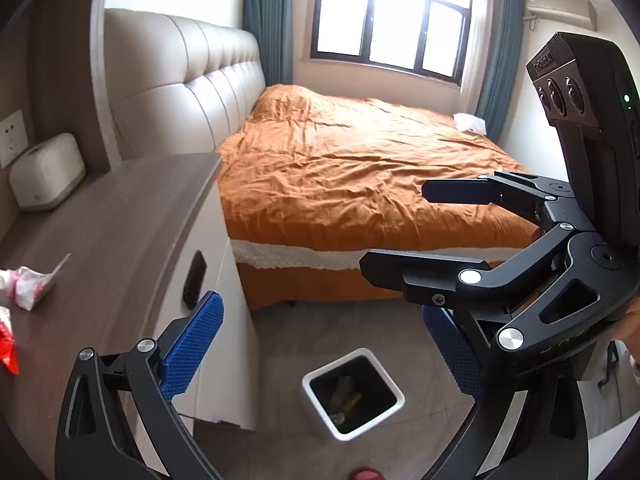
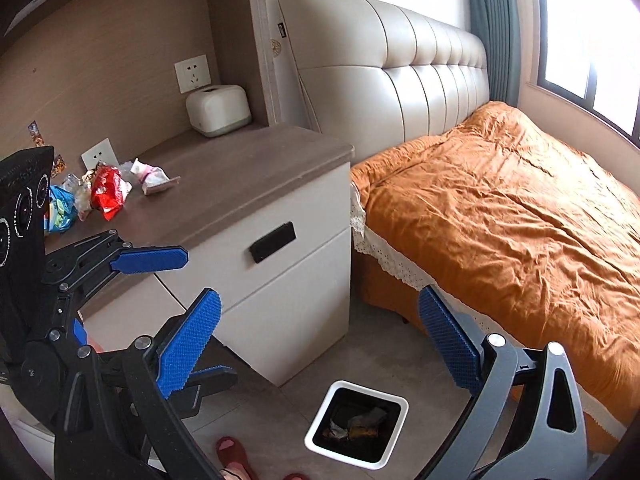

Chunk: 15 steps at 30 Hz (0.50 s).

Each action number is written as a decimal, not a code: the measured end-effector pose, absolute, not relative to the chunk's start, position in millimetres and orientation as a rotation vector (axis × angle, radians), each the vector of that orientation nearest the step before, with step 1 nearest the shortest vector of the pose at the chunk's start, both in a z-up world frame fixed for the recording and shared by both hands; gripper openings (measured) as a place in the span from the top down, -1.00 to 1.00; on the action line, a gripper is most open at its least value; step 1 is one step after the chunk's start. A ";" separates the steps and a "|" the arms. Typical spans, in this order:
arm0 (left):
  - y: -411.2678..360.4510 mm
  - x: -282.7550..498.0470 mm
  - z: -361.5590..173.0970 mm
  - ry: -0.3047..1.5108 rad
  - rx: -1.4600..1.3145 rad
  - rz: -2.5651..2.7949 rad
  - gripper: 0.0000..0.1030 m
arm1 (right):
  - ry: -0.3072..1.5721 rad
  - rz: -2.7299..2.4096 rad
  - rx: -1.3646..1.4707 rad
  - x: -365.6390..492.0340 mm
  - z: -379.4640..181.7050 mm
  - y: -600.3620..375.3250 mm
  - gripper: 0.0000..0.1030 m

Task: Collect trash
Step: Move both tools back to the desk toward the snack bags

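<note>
Hovering empty over the bin [image 2: 356,424], both the left gripper [image 1: 320,344] and right gripper [image 2: 320,344] are released. Wrappers [image 2: 108,190] still sit at 10 o'clock on the nightstand [image 2: 240,184], so next is reaching back.

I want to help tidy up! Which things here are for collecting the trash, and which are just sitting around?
For the job:
- red wrapper
- pink and white wrapper
- blue packet
- white bin on the floor, some trash already inside
- left claw and right claw, both open and empty

Just sitting around:
- tissue box
- bed
- nightstand
- red slippers
</note>
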<state>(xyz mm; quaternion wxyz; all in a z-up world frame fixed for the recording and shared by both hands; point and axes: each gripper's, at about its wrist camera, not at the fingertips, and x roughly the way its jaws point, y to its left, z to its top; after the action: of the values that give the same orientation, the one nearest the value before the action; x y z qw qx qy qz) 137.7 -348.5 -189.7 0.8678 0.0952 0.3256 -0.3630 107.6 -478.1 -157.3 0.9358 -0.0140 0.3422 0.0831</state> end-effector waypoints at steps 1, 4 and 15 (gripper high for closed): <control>-340.2 136.9 -183.4 0.672 0.192 -0.744 -0.90 | 0.690 0.181 -0.033 107.4 -153.7 -472.5 -0.91; -318.3 135.1 -168.6 0.654 0.181 -0.700 -0.90 | 0.665 0.223 -0.057 110.4 -140.5 -451.9 -0.91; -235.7 139.9 -132.0 0.602 0.148 -0.512 -0.90 | 0.621 0.392 -0.131 131.5 -106.5 -367.6 -0.91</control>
<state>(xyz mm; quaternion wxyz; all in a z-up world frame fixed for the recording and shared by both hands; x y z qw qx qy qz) 139.9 -235.7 -132.0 0.9204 0.0719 0.2929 -0.2490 131.5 -367.6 -106.5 0.9312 -0.0640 0.3035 0.1913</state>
